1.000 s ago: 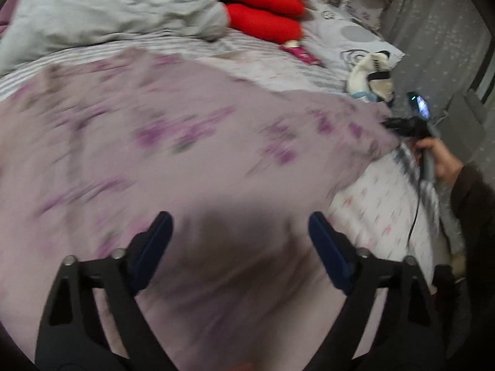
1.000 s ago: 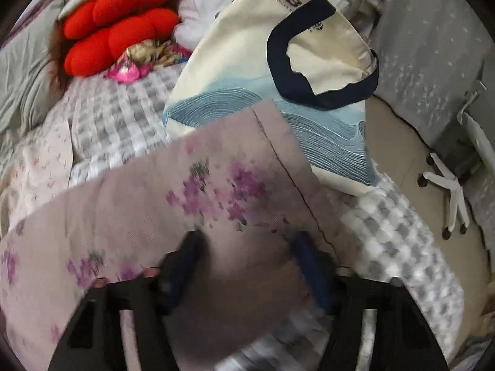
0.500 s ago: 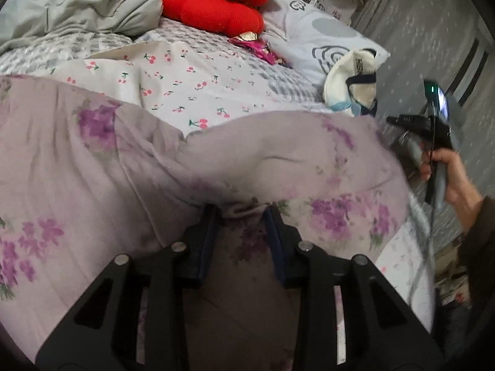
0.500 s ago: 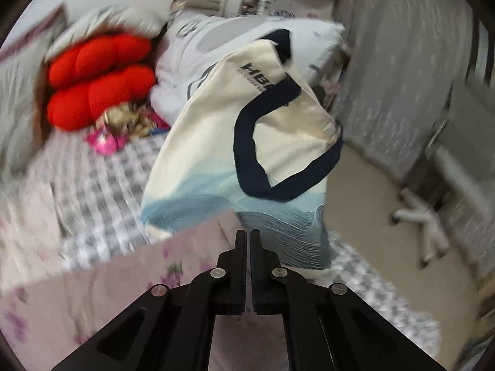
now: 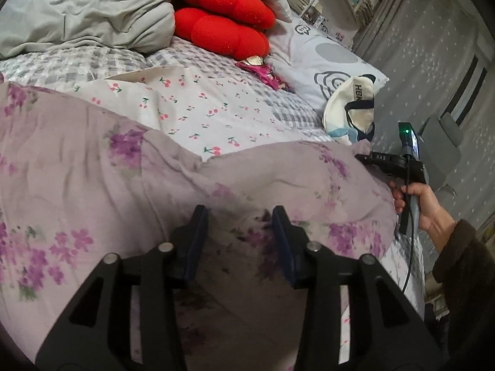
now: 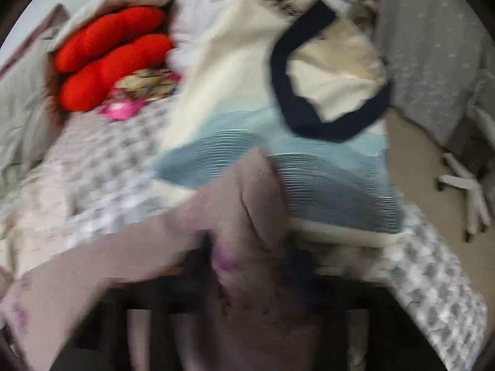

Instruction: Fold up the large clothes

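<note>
At the far left of the left wrist view a crumpled grey duvet (image 5: 83, 12) is heaped at the head of the bed (image 5: 77, 65), whose grey checked sheet shows beside it. Spread over the near half of the bed lies the mauve floral garment (image 5: 92, 185), the thing to be folded; the left hand-held gripper (image 5: 236, 235) stands over it with its jaws apart and a raised fold of the cloth between them, not pinched. Beyond the garment a white cherry-print cloth (image 5: 191, 105) lies flat, and behind it are red cushions (image 5: 222, 27) and a pink wrapper (image 5: 266, 72). Further right a white pillow (image 5: 324, 58) leans at the bed's edge with a cream tote bag (image 5: 349, 111) against it, just beside the garment's far corner. There the right hand-held gripper (image 5: 362, 156) meets that corner; in its own blurred view the gripper (image 6: 247, 266) has cloth bunched between the fingers, but I cannot tell whether they are closed on it. The tote bag (image 6: 278, 99) crowds directly ahead of it.
</note>
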Motion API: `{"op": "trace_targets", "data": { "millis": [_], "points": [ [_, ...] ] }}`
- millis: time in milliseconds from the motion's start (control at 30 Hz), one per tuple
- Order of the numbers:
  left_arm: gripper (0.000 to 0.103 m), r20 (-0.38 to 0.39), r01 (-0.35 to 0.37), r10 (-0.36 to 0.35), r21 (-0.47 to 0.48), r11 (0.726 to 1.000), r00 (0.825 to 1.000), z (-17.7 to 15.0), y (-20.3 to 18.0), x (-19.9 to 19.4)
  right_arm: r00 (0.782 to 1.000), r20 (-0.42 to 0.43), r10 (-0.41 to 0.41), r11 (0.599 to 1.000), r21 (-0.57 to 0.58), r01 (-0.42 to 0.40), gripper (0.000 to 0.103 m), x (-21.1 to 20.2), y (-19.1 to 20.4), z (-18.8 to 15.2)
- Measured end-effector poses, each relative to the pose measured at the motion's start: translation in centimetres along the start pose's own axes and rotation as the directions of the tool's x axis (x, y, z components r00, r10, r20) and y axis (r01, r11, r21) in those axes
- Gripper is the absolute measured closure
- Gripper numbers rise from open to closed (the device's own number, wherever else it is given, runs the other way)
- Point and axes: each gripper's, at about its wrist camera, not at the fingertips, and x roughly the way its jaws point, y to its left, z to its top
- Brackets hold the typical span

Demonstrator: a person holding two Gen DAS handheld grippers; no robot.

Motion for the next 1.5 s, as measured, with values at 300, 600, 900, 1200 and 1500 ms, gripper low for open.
{"op": "trace_targets", "data": {
  "millis": [300,600,900,1200,1500],
  "points": [
    [0.058,0.007,-0.023,0.023,0.043,0.999,1.0,0.1,-0.9,1.8,0.931,0.202,-0.303,0.937,-0.115,0.33,0.081,-2.4,3.0,2.5],
    [0.035,-0.021,-0.09,0.091,0.054,0.994,0.996,-0.7,-1.5,0.1,0.854,0.222,-0.471,0.843,-0.17,0.51,0.033,-2.7,4.8,0.0],
    [0.003,-0.077,-0.257,0.258,0.024,0.966,0.963,-3.4,-1.2,-10.2,0.971,0.203,-0.126,0.979,-0.132,0.154,0.019,-14.9,7.9,-2.5],
    [0.001,-0.072,-0.445,0.439,-0.116,0.888,0.896,-9.1,2.1,-27.4,0.975,0.179,0.131,0.976,-0.197,-0.095,0.01,-25.0,14.3,-11.0],
    [0.001,-0.117,-0.556,0.543,-0.185,0.811,0.831,-17.6,6.2,-40.2,0.969,0.053,0.242,0.924,-0.317,-0.213,0.006,-29.7,19.7,-24.0]
  ]
}}
